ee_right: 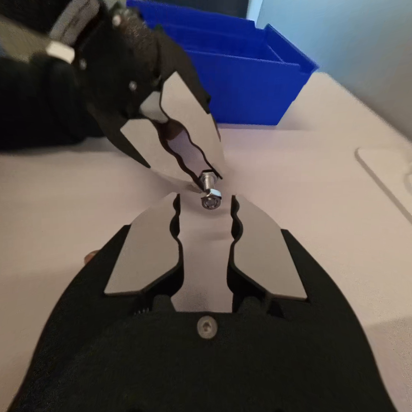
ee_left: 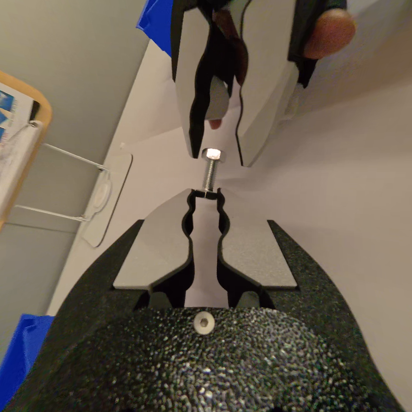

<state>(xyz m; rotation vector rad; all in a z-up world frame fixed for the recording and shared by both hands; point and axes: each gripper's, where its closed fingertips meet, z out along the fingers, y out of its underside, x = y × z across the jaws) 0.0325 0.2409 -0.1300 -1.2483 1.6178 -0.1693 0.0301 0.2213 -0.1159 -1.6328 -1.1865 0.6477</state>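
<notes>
Left gripper [ee_left: 206,193] is clamped on one end of a silver bolt [ee_left: 209,176], both tips pressed on what looks like a nut or bolt head at that end; the bolt sticks straight out past the tips, above the white table [ee_left: 312,200]. The far end carries a hex piece [ee_right: 210,198], nut or bolt head, can't tell which from here. Right gripper [ee_right: 204,197] is released: jaws spread wide, the hex end sits between its tips, and a gap shows on both sides in the right wrist view. In the left wrist view one right tip sits very close to the hex end; contact can't be told. Blue bin [ee_right: 245,73] sits on the table behind the left gripper. A clear plastic stand [ee_left: 104,200] lies on the table edge, well off to the side.
</notes>
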